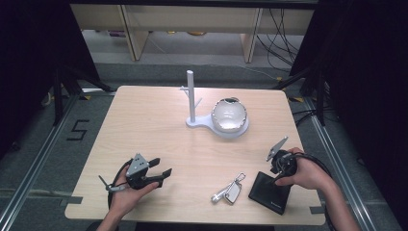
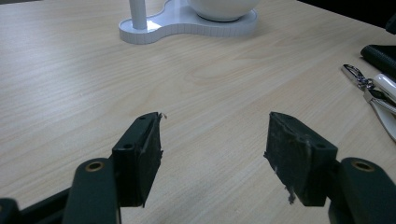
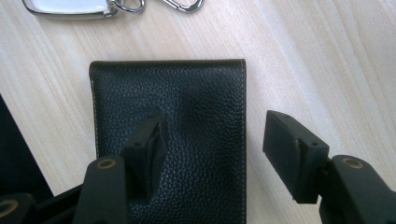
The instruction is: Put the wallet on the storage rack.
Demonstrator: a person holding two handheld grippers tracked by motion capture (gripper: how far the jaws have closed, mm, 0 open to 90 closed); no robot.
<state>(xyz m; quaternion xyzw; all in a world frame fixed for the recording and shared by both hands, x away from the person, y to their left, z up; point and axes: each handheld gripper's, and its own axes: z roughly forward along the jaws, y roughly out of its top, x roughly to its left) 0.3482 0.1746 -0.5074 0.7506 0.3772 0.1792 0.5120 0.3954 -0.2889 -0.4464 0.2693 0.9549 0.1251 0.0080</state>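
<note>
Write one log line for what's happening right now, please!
left tool: open, above bare table | right tool: open, over black wallet, one jaw past its edge | car key with carabiner: beside wallet | bowl: on white stand

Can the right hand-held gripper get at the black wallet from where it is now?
Probably yes. The right hand-held gripper hangs open right over the black wallet, one jaw above the leather, the other past its edge. Nothing lies between them; the key fob sits clear beyond it.
</note>
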